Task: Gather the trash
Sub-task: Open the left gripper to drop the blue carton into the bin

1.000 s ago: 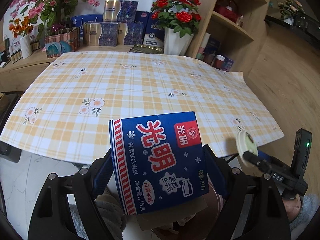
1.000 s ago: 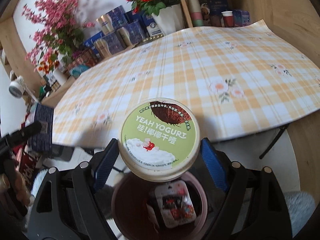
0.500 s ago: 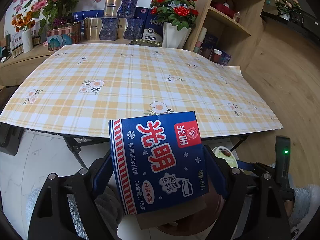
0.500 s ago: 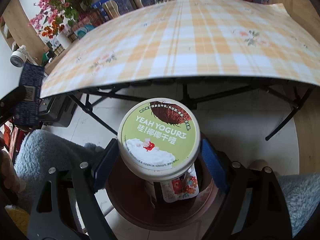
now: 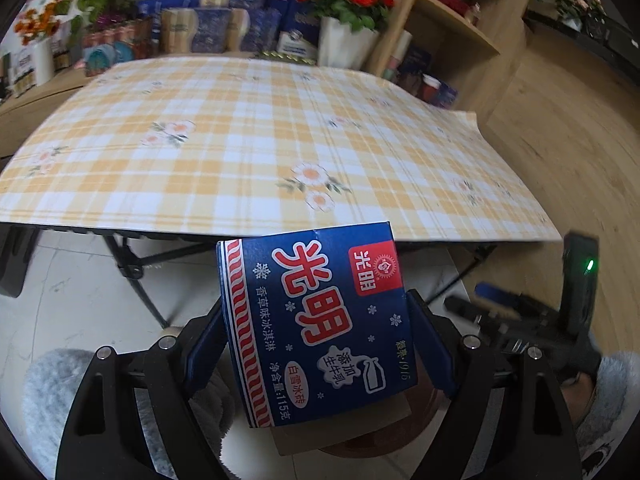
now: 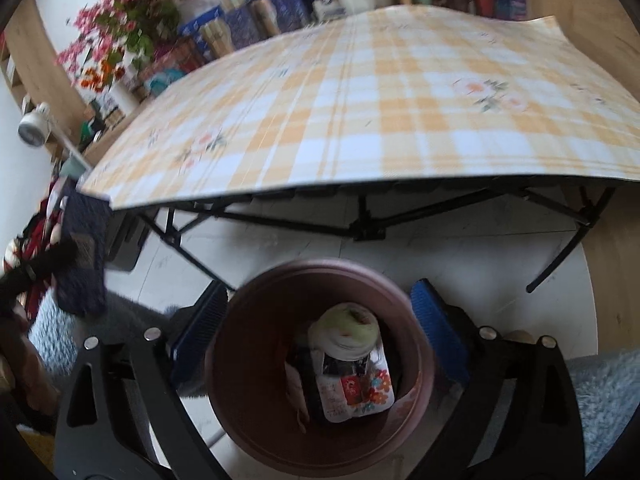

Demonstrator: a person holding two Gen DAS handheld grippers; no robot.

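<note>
- The left hand-held gripper (image 5: 316, 344) is clamped on a blue ice-cream carton (image 5: 316, 320) (red and white lettering, snowflake print); both blue pads press the carton's sides.
- The carton is held in the air in front of the near edge of the counter (image 5: 248, 152), which carries a yellow plaid cloth with flower prints.
- The right hand-held gripper (image 6: 320, 328) has its jaws apart, with nothing between the pads.
- Directly below the right hand-held gripper stands a brown round bin (image 6: 240, 360) on the pale floor.
- Inside the bin lies a green-lidded yogurt cup (image 6: 352, 330), resting on a flat printed wrapper (image 6: 356, 392); motion blur makes the cup's tilt uncertain.
- In the left wrist view, part of the bin's rim appears to show beneath the carton.
- Behind the counter stands a white vase of red roses (image 5: 344, 12).
</note>
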